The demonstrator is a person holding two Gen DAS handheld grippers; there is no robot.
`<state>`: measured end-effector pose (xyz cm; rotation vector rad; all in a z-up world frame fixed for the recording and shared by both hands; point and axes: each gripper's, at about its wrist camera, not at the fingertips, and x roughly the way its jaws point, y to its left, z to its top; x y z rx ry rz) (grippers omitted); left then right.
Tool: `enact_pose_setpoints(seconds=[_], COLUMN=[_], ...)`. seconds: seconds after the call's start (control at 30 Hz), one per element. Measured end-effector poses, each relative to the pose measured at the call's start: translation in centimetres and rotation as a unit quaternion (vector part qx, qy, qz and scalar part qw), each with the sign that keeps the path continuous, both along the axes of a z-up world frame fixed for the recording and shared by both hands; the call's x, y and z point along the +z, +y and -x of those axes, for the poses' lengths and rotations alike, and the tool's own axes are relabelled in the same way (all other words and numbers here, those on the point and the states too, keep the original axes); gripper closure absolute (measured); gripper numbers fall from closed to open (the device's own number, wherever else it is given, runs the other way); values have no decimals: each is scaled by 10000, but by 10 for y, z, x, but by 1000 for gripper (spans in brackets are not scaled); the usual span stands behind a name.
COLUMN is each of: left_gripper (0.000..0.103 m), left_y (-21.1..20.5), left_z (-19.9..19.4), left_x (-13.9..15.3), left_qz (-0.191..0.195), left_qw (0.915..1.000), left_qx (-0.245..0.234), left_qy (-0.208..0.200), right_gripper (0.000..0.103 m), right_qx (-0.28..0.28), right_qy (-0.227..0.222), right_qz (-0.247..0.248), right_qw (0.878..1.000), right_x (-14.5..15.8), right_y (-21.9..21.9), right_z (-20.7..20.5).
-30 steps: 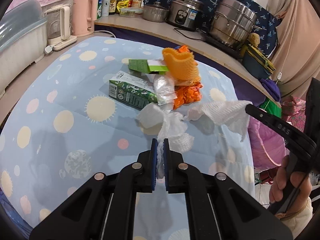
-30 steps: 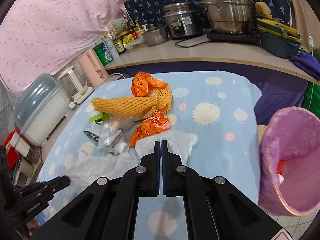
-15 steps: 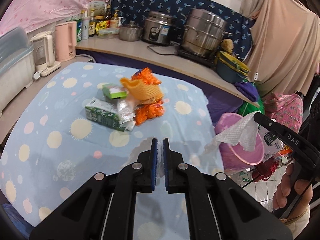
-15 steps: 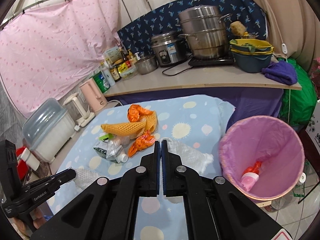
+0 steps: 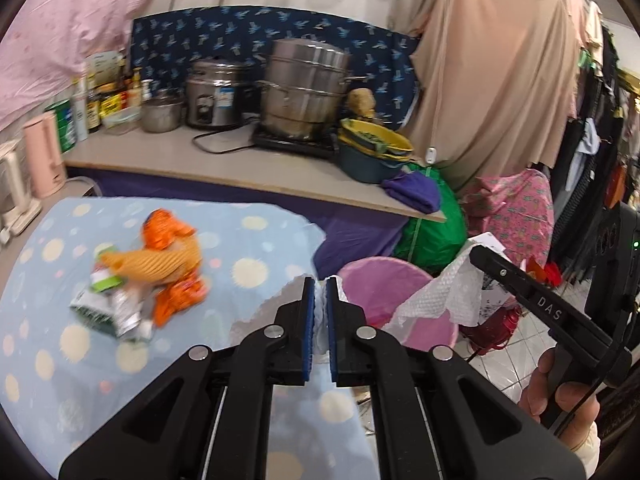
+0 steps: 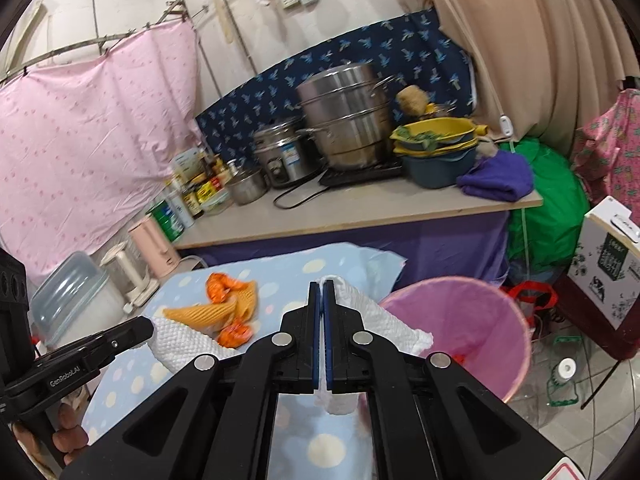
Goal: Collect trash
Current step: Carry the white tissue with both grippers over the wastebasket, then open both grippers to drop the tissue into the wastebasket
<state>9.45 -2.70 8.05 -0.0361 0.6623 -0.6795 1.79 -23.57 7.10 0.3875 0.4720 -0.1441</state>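
Only right view shows red trash (image 6: 460,358) inside pink bin (image 6: 480,312).

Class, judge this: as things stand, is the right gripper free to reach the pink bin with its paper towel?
Probably yes. The right gripper holds its paper towel beside the pink bin, whose open mouth nothing blocks.
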Motion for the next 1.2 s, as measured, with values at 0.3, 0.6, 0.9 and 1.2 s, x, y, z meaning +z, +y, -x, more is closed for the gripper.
enact_pose_setpoints(seconds=[0.3,0.6,0.9,1.2], left_gripper=[98,98,42,39], left_y=[-91,-161,-177,-157], left_z=[-17,-36,-36,-40], left_x=[1,-40,-64,-54], left_qz=[35,-278,-427,-413], left_qw=[9982,9945,9948,9972], left_qx=[-574,-990,-909,-622], left_qy=[-147,176,167,28], right_gripper=[101,101,64,63], right_qx=[-424,-583,-880,-846], right_qy=[204,629,735,597], right_qz=[-332,-578,-657,-519], right_qw=[9983,9946,9912,9933], right_x=[-20,-64,-80,-66], right_y=[-67,-98,-111,-103], right_z=[-8,-23,-22,-15])
